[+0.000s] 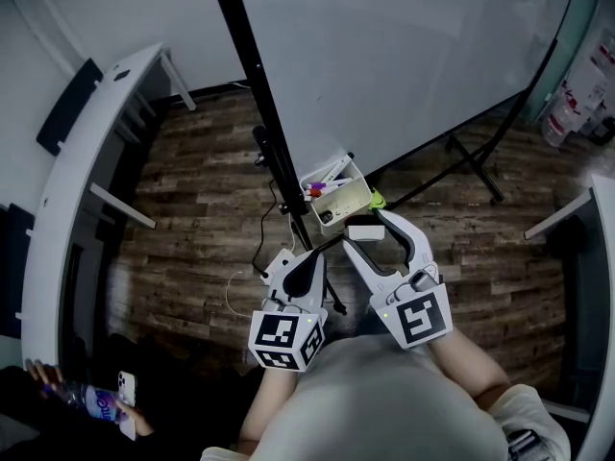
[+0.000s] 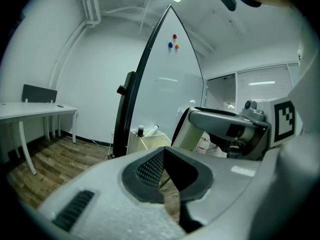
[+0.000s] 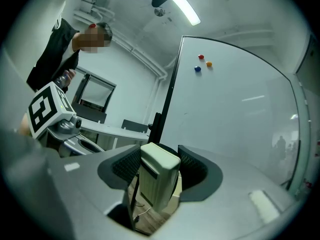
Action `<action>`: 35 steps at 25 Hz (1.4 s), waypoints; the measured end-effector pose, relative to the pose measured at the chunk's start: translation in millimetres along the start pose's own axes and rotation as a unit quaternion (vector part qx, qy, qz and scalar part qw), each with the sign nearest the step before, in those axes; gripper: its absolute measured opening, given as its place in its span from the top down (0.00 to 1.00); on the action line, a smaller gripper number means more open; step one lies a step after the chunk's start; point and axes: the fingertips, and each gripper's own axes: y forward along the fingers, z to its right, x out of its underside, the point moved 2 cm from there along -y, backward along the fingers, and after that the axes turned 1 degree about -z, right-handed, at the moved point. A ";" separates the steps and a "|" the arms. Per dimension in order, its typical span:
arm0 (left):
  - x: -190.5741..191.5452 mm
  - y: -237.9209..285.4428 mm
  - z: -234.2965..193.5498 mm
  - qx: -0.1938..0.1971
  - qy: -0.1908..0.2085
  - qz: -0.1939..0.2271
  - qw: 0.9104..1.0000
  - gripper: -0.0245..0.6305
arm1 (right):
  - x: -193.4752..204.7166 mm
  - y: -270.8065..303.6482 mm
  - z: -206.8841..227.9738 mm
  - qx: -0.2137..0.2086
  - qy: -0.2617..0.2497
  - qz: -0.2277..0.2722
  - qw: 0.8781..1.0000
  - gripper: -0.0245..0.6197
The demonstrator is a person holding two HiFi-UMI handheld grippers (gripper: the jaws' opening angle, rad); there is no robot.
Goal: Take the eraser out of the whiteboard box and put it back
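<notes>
The pale eraser (image 1: 364,231) is clamped upright between the pads of my right gripper (image 1: 370,227), just in front of the white whiteboard box (image 1: 350,201). That box hangs on the board's stand and holds markers (image 1: 324,186). In the right gripper view the eraser (image 3: 159,176) fills the gap between both pads of the right gripper (image 3: 159,170). My left gripper (image 1: 309,260) sits lower left of the box, shut, with nothing in it. In the left gripper view, the left gripper (image 2: 163,175) has its pads meeting, and the box (image 2: 145,140) stands ahead.
The whiteboard (image 1: 404,65) leans on a black stand (image 1: 258,94) over a wooden floor. A white desk (image 1: 82,161) runs along the left. A person's hand with a phone and a bottle (image 1: 110,400) is at lower left. A cable (image 1: 266,243) trails by the stand.
</notes>
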 end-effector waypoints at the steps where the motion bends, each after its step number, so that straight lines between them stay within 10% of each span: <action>1: 0.1 1.4 -1.2 -0.003 -0.001 0.000 1.000 0.96 | 0.7 2.2 1.6 -0.002 0.000 0.000 1.000 0.59; 35: -7.6 48.5 -30.8 -0.119 -0.037 0.020 0.992 0.96 | 40.3 73.4 40.9 -0.126 -0.009 0.004 0.992 0.59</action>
